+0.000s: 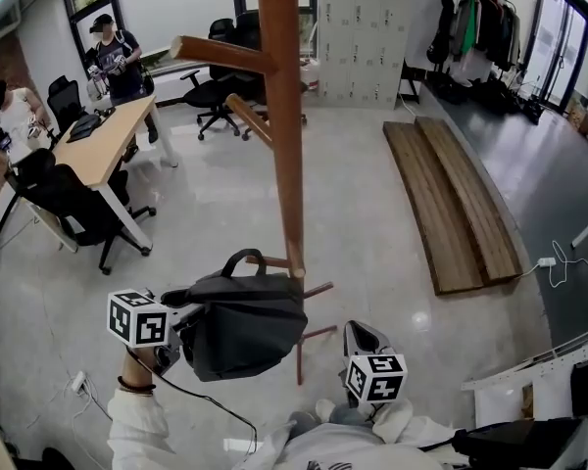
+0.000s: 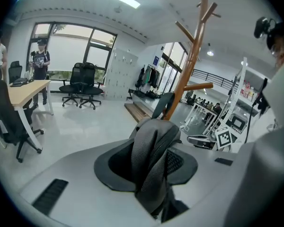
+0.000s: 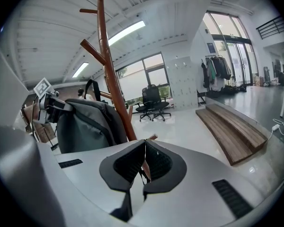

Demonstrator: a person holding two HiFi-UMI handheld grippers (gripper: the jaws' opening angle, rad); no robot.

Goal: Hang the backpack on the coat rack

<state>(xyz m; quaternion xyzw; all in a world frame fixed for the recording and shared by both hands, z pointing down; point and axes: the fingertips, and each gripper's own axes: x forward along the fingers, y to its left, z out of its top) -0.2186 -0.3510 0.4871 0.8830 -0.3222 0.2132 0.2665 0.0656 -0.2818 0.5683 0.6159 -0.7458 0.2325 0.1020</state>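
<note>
Backpack held up beside the coat rack, not yet on a peg.

At the lower left of the head view, the left gripper [image 1: 179, 344] has its jaws pinching a dark mesh strap [image 2: 154, 155] of the black backpack [image 1: 245, 329]. The bag hangs from that grip at the lower centre of the frame, just left of the coat rack [image 1: 282, 116] pole and near its feet (whether bag and pole touch, I cannot tell). The bag's carry handle [image 1: 243, 258] arches upward, free. The rack's pegs [image 1: 219, 54] jut leftward well above it, in the upper half of the frame. The right gripper [image 1: 361, 341], lower right of centre, has its jaws pressed together with nothing between them. Wooden planks [image 1: 451, 199] lie on the floor at the right.
</note>
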